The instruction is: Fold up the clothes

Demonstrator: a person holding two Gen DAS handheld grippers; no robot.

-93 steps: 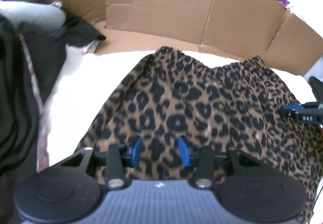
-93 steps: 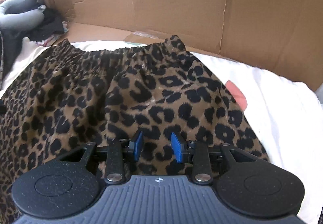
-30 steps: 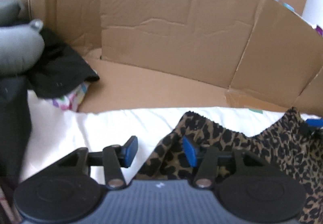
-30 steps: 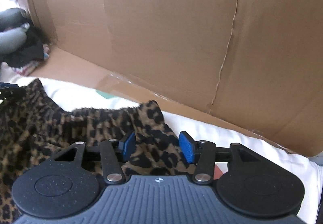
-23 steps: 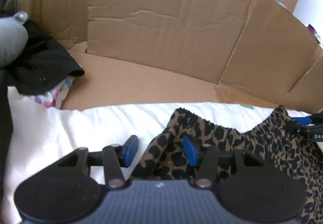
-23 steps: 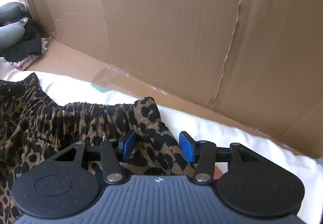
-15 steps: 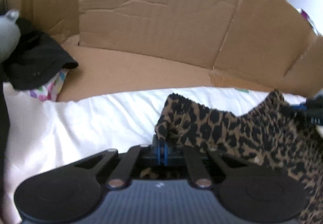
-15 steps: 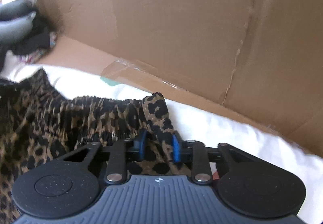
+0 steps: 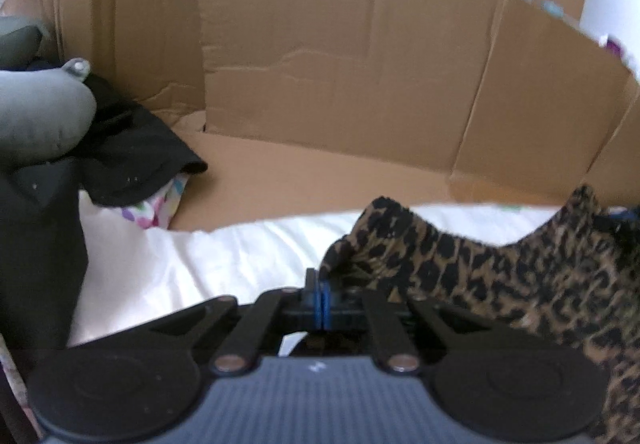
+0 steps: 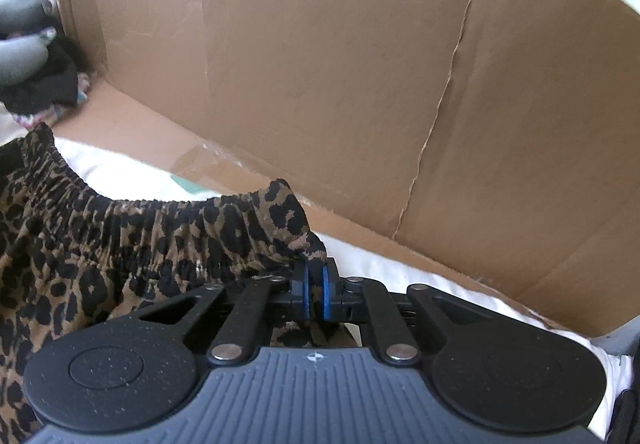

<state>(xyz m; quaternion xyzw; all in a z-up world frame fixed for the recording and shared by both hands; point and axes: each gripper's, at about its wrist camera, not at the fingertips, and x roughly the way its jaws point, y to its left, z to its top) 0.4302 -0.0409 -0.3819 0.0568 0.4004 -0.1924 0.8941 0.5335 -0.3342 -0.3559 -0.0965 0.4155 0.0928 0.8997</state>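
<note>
While clamped, leopard skirt (image 10: 120, 244) (gathered waistband), corrugated cardboard (image 10: 320, 83).

Cardboard sheets (image 9: 340, 83): brown, creased, stood upright as a wall behind the work surface, one flap lying flat at their foot. White sheet (image 9: 180, 264): covered the surface, wrinkled. Black cloth (image 9: 132, 159): heaped at the left, resting partly on the flat flap. Patterned cloth (image 9: 160, 203): pastel spots, peeking from under the black cloth. Grey cushion-like shape (image 9: 36, 107): far left, kind unclear.
</note>
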